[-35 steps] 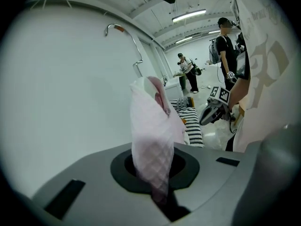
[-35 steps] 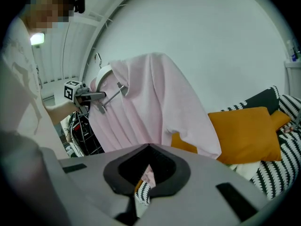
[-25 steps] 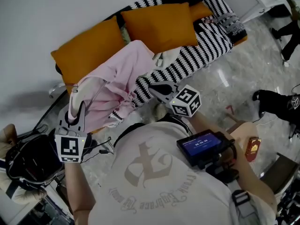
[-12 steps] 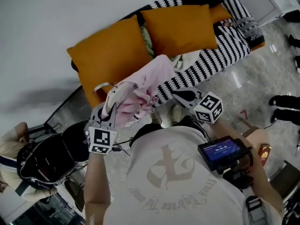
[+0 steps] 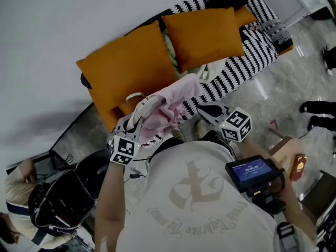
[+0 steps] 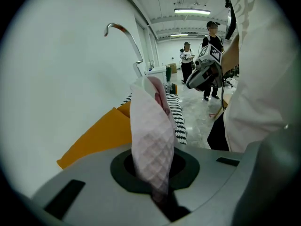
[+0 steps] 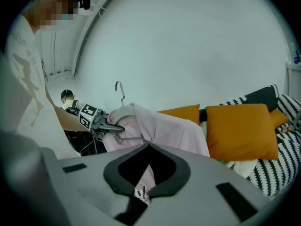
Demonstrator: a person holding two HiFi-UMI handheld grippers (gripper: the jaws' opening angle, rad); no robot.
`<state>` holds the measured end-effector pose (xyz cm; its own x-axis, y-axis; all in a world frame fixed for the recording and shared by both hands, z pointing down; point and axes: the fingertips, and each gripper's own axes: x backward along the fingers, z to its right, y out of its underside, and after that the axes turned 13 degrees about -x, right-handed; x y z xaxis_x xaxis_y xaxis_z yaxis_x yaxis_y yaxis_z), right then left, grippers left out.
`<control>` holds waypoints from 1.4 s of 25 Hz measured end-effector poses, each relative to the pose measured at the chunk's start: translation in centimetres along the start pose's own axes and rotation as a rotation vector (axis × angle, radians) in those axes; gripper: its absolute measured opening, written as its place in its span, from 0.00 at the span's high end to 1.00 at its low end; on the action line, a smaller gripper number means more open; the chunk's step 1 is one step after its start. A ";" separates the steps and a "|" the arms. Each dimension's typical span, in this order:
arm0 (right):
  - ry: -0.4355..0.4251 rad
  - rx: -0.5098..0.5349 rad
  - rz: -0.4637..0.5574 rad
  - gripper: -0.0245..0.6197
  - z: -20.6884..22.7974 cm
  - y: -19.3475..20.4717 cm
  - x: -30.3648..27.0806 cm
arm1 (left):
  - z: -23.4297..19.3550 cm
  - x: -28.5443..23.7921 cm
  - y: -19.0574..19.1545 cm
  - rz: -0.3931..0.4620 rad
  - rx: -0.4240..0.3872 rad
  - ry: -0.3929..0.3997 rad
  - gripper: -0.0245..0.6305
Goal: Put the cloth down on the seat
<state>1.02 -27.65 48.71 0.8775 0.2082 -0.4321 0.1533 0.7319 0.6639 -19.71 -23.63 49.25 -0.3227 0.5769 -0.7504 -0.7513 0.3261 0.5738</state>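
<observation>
Left gripper (image 5: 139, 113) clamped on pink cloth (image 5: 169, 105); right gripper (image 5: 202, 109) pinching its hem; cloth spans claw to claw; striped seat (image 5: 233, 73) ahead, below both; right nearer.

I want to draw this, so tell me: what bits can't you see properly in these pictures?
- Hanger: only its hook shows in every view; the pink cloth covers the rest.
- Sofa seat under the cloth: head view, the cloth hides it.
- Writing on the screen: head view, too small.
- Two people far off: left gripper view, too small, faces blurred over.
</observation>
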 end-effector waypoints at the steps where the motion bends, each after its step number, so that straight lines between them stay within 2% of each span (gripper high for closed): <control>1: 0.010 -0.001 0.002 0.94 -0.3 0.0 -0.1 | -0.3 -0.2 0.5 0.000 -0.003 0.007 0.93; 7: 0.069 0.006 0.019 0.94 -2.1 -0.2 -0.3 | -0.5 -1.1 2.6 -0.009 -0.030 0.041 0.92; 13: 0.114 0.004 0.020 0.94 -2.4 0.7 -1.9 | 1.4 -4.4 5.7 -0.014 -0.036 0.121 0.92; 21: 0.135 -0.037 -0.022 0.94 0.9 1.0 -3.1 | 3.5 -10.0 8.7 -0.051 0.128 0.255 0.92; 24: 0.129 -0.047 -0.047 0.94 2.0 2.1 -3.1 | 5.4 -11.2 9.7 -0.086 0.159 0.299 0.92; 27: 0.122 -0.065 -0.062 0.94 3.2 3.2 -3.7 | 6.8 -12.8 11.1 -0.108 0.187 0.324 0.93; 35: 0.124 -0.121 -0.085 0.94 5.4 6.0 -2.6 | 11.0 -15.5 14.3 -0.181 0.335 0.388 0.93</control>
<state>2.11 -27.37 57.12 0.8001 0.2149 -0.5601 0.1624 0.8212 0.5470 -19.16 -19.64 72.69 -0.4417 0.1911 -0.8766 -0.6101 0.6524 0.4496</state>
